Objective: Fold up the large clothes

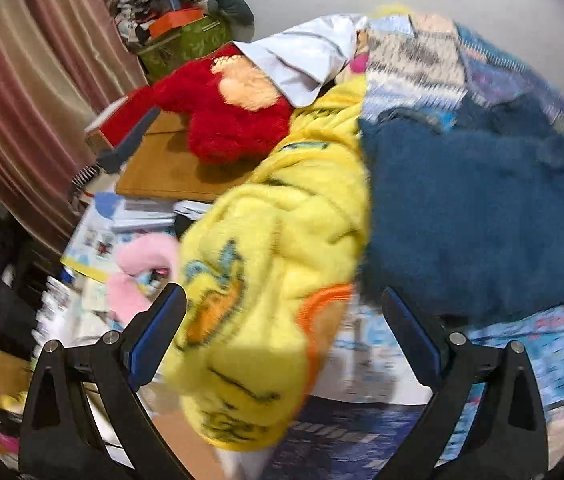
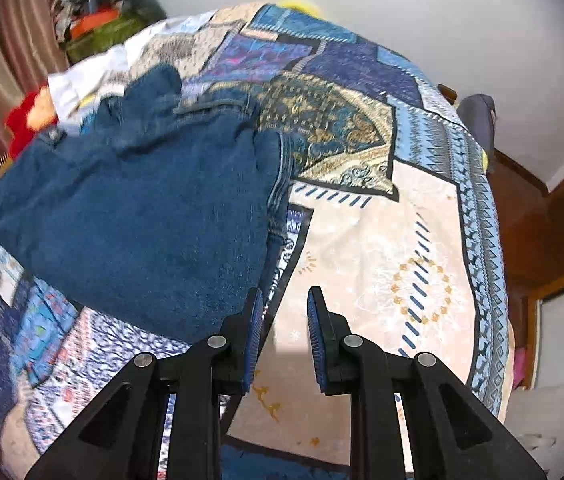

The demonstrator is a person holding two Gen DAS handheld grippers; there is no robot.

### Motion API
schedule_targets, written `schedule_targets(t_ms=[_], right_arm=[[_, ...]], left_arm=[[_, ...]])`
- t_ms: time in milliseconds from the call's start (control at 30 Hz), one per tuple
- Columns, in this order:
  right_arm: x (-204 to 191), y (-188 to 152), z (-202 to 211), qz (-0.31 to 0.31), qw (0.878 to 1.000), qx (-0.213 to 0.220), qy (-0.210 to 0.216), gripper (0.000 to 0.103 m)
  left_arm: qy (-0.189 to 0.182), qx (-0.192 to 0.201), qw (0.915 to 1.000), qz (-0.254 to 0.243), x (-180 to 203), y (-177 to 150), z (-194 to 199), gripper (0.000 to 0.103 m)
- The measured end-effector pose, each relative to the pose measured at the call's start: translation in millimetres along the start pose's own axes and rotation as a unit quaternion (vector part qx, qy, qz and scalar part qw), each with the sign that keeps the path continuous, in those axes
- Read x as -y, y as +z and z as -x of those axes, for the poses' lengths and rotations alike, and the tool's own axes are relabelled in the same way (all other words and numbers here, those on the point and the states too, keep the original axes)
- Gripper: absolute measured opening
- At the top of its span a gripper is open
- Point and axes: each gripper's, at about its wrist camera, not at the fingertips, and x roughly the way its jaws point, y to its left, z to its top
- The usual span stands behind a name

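A folded pair of blue jeans (image 2: 142, 216) lies on the patterned bedspread (image 2: 394, 240); it also shows in the left wrist view (image 1: 482, 216). A fluffy yellow garment (image 1: 266, 280) with a cartoon print lies bunched at the bed's left edge. My left gripper (image 1: 282, 304) is open wide, its fingers either side of the yellow garment, without gripping it. My right gripper (image 2: 284, 304) is open and empty, just right of the jeans' near edge, above the bedspread.
A red plush garment (image 1: 226, 120) and a white cloth (image 1: 302, 60) lie beyond the yellow one. A wooden board (image 1: 170, 168), magazines (image 1: 98, 236) and a pink fluffy item (image 1: 138, 276) sit left of the bed. A green box (image 1: 186, 44) stands by striped curtains (image 1: 22, 100).
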Motion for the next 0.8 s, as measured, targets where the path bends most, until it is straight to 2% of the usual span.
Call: schedule_targets(t_ms=[100,233,400,633,667,800], right_arm=[[-9.3,7.6,16.3,-0.007,0.999,0.026,0.023,0.018],[-35.4,19.7,26.7,-0.010,0.996,0.051,0.070,0.018],[-79.1,32.9,6.5,0.007,0.993,0.044,0.110,0.018],[-119.6,31.3,-65.3,0.019,0.990,-0.030,0.137,0.018],[-120.4,28.5,-70.2,0.017,0.990,-0.027,0.136,0.018],[-118.9,29.2,-77.8,0.011,0.988,-0.026,0.151,0.018]], left_arm=[[-0.045,0.015,0.9980,0.042,11.1,-3.0,10.8,0.100],[-0.121,0.005,0.9865,0.111,26.7,-11.6,4.7,0.100],[-0.198,-0.052,0.9641,0.169,48.6,-20.4,-33.7,0.097],[-0.292,-0.092,0.9215,0.239,56.1,-14.2,-88.8,0.084],[-0.300,-0.089,0.9189,0.240,57.6,-10.5,-94.3,0.079],[-0.275,-0.078,0.9260,0.246,60.8,2.2,-103.7,0.058]])
